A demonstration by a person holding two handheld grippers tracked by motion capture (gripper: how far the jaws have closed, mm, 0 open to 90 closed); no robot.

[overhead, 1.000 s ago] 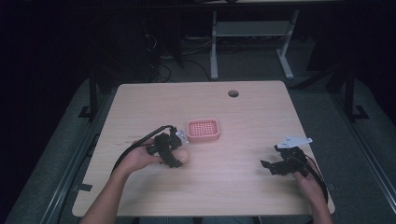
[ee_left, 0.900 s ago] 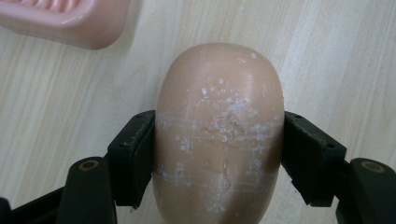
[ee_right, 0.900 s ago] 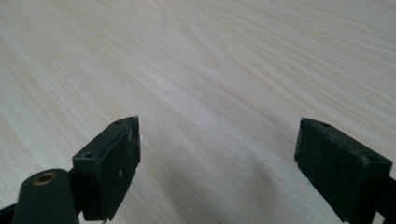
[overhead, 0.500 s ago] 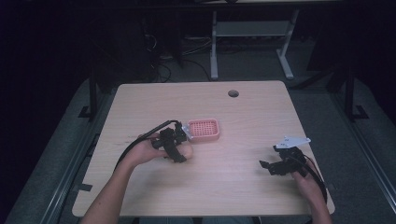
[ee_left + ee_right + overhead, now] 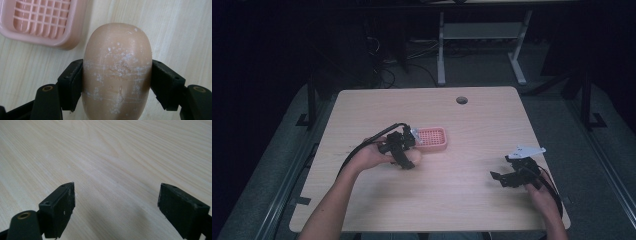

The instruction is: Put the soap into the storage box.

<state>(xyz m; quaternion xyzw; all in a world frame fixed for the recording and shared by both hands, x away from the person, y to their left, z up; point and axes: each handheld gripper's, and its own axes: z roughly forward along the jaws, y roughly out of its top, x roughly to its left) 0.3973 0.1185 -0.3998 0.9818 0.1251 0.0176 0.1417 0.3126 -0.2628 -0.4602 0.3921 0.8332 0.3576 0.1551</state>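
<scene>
A tan oval bar of soap (image 5: 117, 67), scuffed with white marks, sits between the two black jaws of my left gripper (image 5: 117, 82), which is shut on it. In the high view the soap (image 5: 414, 158) is held just above the table, close to the near left corner of a pink slatted soap dish (image 5: 431, 138). The dish (image 5: 40, 21) lies up and to the left of the soap in the left gripper view. My right gripper (image 5: 502, 178) rests low at the table's right front, open, with bare wood between its fingers (image 5: 61, 207).
The light wooden table (image 5: 472, 125) has a round cable hole (image 5: 461, 100) near its far edge. A black cable (image 5: 362, 147) trails from the left gripper toward the person's forearm. Dark floor and a white desk frame (image 5: 482, 45) lie beyond the table.
My left gripper has carried the soap a little forward and right, closer to the pink dish. The right gripper has stayed where it was.
</scene>
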